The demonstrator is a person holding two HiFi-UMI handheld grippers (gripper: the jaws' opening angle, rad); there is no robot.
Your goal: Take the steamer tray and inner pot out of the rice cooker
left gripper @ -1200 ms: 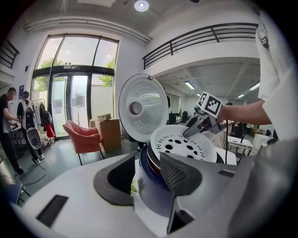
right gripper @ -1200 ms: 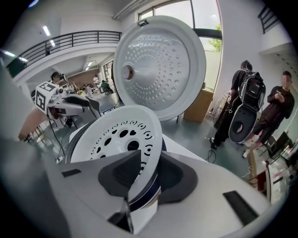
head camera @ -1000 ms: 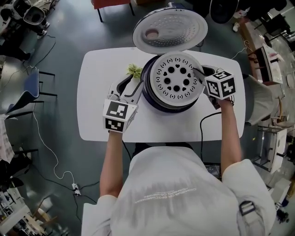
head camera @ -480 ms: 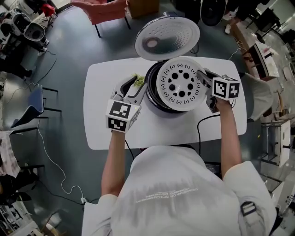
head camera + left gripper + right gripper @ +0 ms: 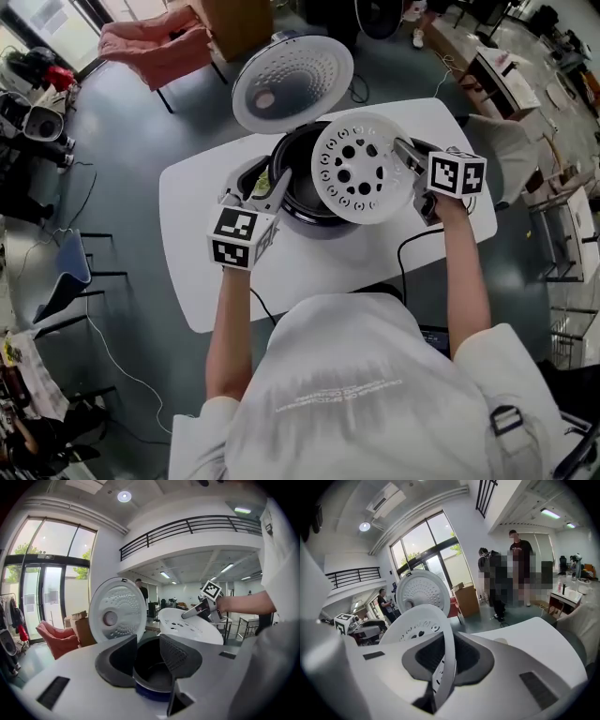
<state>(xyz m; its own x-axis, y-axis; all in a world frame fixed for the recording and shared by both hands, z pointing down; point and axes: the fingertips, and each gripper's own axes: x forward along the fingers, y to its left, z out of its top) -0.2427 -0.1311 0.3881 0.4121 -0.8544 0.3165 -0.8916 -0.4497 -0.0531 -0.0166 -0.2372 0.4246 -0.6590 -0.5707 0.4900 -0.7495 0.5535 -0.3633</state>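
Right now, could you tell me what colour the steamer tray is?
White steamer tray, perforated with round holes; best in the head view.

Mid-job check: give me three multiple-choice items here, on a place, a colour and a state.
1. Where is the steamer tray relative to the rice cooker? A seated inside it; B held above it, tilted, in the right claw; C out of sight.
2. The tray's colour? A white; B black; C green.
3. The cooker's lid is: A shut; B swung open; C removed.
B, the claw pinches its rim above the cooker; A, it shows white in every view; B, the lid stands up behind the cooker.
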